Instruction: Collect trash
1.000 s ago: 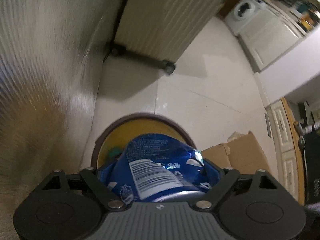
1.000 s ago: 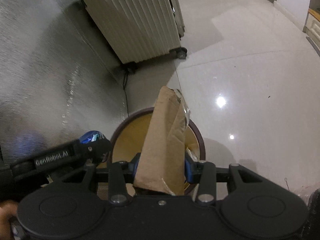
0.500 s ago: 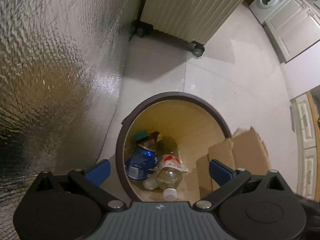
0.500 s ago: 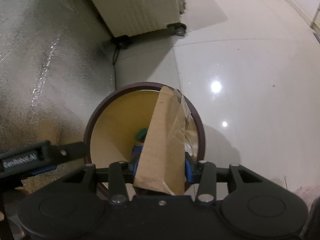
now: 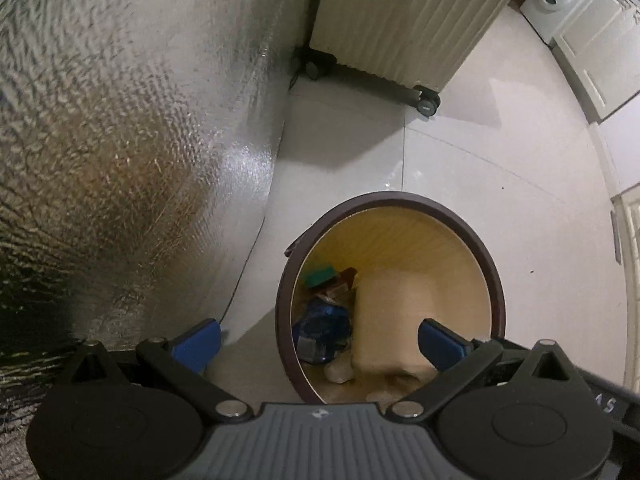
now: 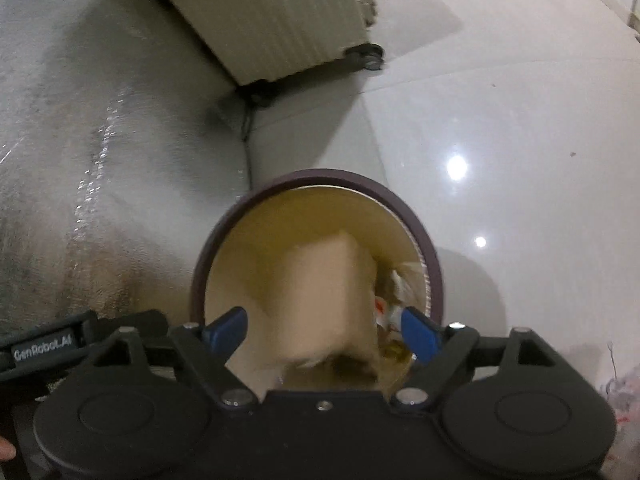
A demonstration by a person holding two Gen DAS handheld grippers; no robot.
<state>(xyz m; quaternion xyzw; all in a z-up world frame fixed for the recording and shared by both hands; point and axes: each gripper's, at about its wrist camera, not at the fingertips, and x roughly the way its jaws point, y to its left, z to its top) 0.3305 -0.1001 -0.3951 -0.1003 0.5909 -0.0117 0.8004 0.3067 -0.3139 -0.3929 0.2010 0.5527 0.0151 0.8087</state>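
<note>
- Round dark-rimmed waste bin with yellow interior (image 5: 496, 280): stands on pale floor tiles (image 5: 500, 184), beside a ribbed white radiator on castors (image 5: 400, 20).
- Right gripper (image 6: 324, 330): jaws opening; blurred brown cardboard piece (image 6: 328, 300) lies between them, untouched, inside the bin.
- Left gripper (image 5: 320, 340): wide open, empty, above the bin.
- Crushed blue wrapper (image 5: 320, 328): lies at the bin's bottom.

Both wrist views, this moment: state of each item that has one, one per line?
Left gripper: open, holding nothing.
Right gripper: jaws opening, pads clear of the cardboard.
Cardboard piece: blurred, loose inside the bin.
Trash bin: upright, lidless, partly filled.
Blue wrapper: crumpled at the bottom.
</note>
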